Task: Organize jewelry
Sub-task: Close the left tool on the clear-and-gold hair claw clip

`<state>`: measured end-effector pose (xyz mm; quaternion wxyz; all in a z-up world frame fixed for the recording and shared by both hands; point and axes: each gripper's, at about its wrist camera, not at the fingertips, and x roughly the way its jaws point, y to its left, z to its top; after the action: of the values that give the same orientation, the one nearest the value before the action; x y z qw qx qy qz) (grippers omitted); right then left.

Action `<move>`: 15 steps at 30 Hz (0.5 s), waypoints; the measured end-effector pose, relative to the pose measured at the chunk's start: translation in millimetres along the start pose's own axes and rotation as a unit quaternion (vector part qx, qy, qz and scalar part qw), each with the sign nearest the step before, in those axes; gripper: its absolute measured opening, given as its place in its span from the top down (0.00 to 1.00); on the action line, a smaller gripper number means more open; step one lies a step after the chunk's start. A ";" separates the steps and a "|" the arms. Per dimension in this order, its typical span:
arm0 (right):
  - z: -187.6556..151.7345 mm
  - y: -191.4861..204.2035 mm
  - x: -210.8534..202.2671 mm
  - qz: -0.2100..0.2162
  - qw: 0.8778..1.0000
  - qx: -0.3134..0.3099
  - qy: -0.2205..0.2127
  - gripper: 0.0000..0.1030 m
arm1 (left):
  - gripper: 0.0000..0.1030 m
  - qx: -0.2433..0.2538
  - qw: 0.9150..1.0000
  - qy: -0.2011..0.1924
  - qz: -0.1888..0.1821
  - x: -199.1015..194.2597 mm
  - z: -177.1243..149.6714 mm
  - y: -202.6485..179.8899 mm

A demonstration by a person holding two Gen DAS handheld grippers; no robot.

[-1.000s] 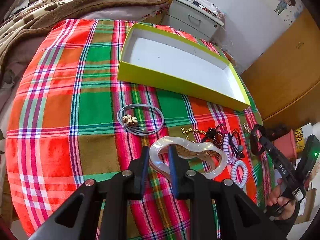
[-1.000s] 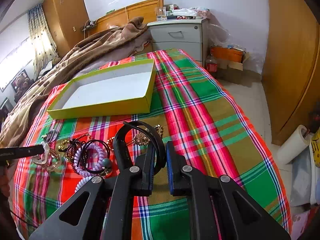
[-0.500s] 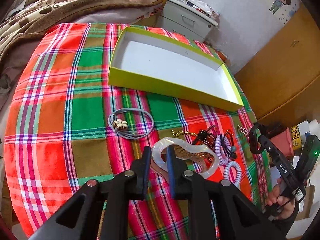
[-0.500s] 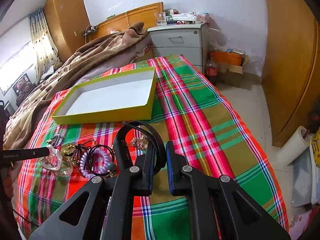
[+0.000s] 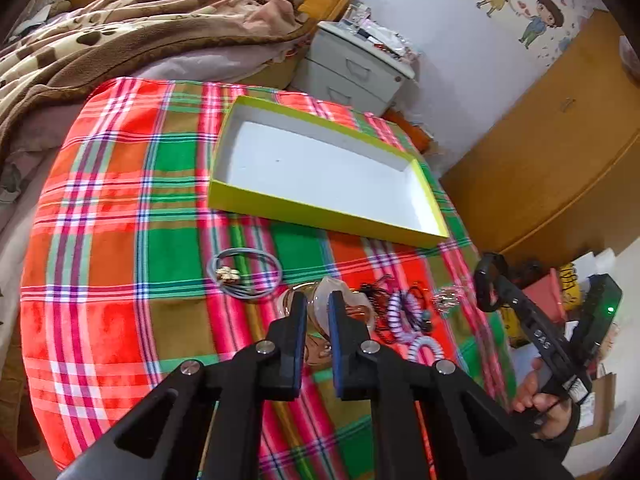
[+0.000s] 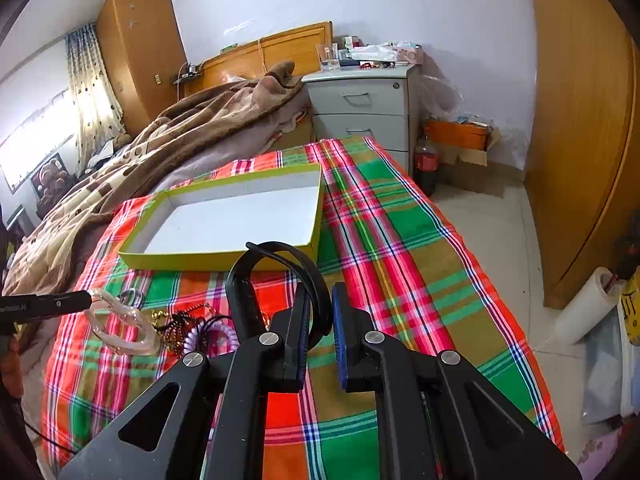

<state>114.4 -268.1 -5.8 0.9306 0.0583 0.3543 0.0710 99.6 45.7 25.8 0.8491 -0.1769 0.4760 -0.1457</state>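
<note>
1. The left gripper is clenched on the pearly bracelet, lifted near the yellow box.
2. The right gripper clamps the black hairband, also near that box.

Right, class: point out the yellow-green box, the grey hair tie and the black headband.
yellow-green box [image 5: 320, 209]: left wrist view, near wall.
grey hair tie [image 5: 269, 261]: left wrist view, right of loop.
black headband [image 6: 239, 280]: right wrist view, left side of arc.

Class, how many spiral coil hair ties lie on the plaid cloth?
2: a purple-and-white spiral coil tie within the tangled pile, and a white coil nearer the camera; others may hide underneath.
</note>
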 end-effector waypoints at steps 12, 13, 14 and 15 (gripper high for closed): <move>13.9 6.4 0.2 0.011 1.000 -0.006 -0.012 0.89 | 0.94 0.025 0.999 -0.031 -0.024 -19.8 12.5 -22.6; 15.9 8.1 0.7 0.011 1.000 -0.008 -0.013 0.89 | 0.94 0.022 0.999 -0.032 -0.027 -20.5 14.1 -22.2; 17.1 9.1 1.0 0.012 1.000 -0.009 -0.013 0.89 | 0.94 0.018 0.999 -0.031 -0.032 -20.7 16.2 -21.7; 20.4 11.5 2.0 0.014 1.000 -0.011 -0.015 0.89 | 0.94 0.018 0.999 -0.031 -0.039 -21.3 18.3 -22.8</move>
<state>128.5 -257.6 9.8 0.9352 0.0540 0.3390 0.0874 102.8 37.1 60.8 0.8601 -0.1845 0.4394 -0.1819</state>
